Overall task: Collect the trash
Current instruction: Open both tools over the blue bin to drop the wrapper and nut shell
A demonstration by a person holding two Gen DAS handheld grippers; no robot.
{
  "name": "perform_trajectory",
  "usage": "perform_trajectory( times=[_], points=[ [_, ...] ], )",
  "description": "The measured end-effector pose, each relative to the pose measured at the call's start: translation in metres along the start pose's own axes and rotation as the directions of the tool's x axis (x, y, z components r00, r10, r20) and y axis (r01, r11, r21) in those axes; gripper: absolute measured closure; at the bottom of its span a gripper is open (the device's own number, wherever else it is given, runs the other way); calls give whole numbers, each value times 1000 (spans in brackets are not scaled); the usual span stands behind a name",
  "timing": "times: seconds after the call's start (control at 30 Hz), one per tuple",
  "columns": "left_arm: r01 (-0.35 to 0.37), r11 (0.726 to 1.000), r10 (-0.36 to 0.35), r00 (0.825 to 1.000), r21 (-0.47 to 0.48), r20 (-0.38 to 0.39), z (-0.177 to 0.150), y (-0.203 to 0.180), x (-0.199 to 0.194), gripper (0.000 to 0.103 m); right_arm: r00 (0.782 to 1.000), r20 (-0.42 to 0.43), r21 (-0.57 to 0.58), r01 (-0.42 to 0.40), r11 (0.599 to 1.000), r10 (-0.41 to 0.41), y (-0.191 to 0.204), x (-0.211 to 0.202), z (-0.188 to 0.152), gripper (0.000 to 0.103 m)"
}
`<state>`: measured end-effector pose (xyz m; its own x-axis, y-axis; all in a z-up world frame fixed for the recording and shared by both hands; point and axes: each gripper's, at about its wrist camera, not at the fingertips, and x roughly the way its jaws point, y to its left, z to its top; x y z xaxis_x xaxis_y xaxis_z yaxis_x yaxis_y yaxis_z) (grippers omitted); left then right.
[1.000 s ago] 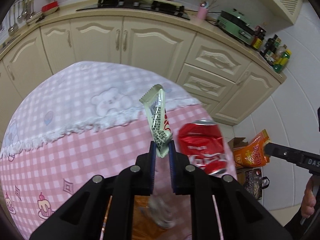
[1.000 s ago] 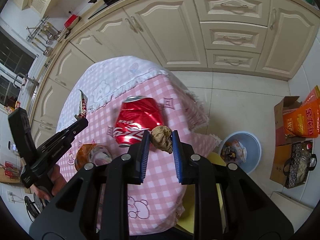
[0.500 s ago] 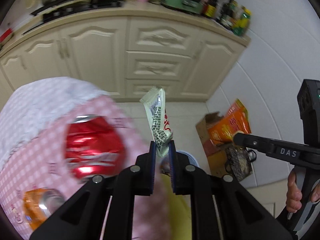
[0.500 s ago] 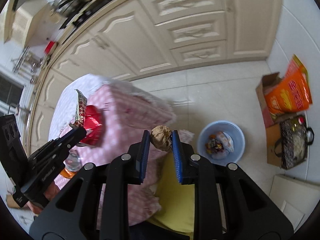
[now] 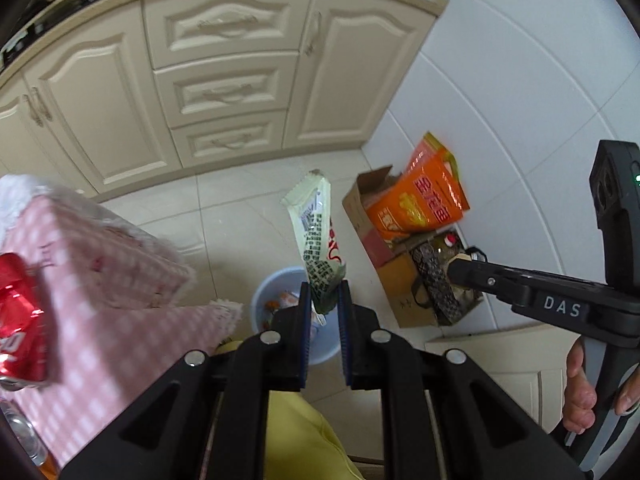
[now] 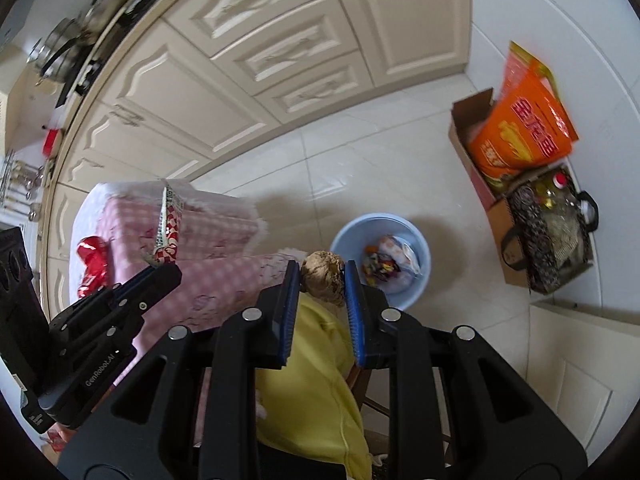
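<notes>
While bin (image 6: 420,240) rim (floor) lies unobstructed.

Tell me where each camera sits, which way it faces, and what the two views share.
Left wrist: on the left gripper, facing steeply down at the bin; shows its fingers pinching a wrapper, plus the right gripper and a hand.
Right wrist: on the right gripper, facing down at the bin; shows its fingers clamping a brown wad, plus the left gripper.
Shared: bin, wrapper, cabinets, red can, orange bag.
</notes>
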<state>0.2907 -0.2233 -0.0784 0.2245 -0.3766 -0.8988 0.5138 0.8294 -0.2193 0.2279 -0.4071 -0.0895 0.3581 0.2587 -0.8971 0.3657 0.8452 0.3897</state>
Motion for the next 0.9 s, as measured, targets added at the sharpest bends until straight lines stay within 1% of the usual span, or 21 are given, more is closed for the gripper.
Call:
perform_trajectory(
  times=[0.1, 0.2, 0.23, 0.3, 0.37, 0.47, 0.7, 0.73, 0.77, 0.8, 0.83, 0.9],
  points=[
    [6, 1000, -6, 999, 7, -35, 4, -6, 19, 90, 1000, -13, 16, 6, 1000, -6, -12, 6, 2, 80],
    [-6, 999, 7, 999, 45, -37, 7, -14, 34, 87, 1000, -27, 27, 8, 1000, -7, -19, 14, 5, 80],
    [-4, 998, 6, 999, 58, -40, 9, -15, 37, 78, 1000, -30, 31, 7, 1000, -6, -21, 16, 6, 80],
    [-16, 998, 18, 999, 56, -51, 9, -15, 44, 62, 999, -38, 34, 9, 999, -7, -23, 20, 7, 80],
    [-23, 998, 26, 998, 57, -50, 8, -12, 45, 62, 999, -47, 35, 8, 999, -7, -23, 24, 8, 80],
    [-26, 999, 28, 997, 34, -71, 9, -6, 49, 62, 998, -59, 32, 6, 999, -4, -20, 31, 8, 80],
    [-45, 999, 45, 996, -5, -78, 2, 15, 39, 62, 997, -80, -21, -5, 1000, 4, 6, 41, 9, 79],
    [-49, 999, 47, 996, -13, -76, 0, 19, 36, 61, 996, -84, -24, -7, 1000, 4, 9, 42, 9, 74],
    [-50, 999, 49, 996, -16, -75, -1, 21, 36, 61, 996, -85, -30, -9, 1000, 6, 14, 42, 9, 58],
    [-53, 998, 51, 996, -21, -75, -3, 23, 34, 61, 997, -74, -39, -10, 999, 7, 17, 41, 8, 50],
    [-54, 998, 52, 996, -24, -75, -4, 25, 33, 60, 998, -65, -50, -3, 999, 0, 21, 40, 8, 48],
    [-55, 998, 52, 996, -33, -77, -6, 29, 31, 60, 998, -59, -59, 7, 998, -10, 25, 37, 7, 48]
  ],
)
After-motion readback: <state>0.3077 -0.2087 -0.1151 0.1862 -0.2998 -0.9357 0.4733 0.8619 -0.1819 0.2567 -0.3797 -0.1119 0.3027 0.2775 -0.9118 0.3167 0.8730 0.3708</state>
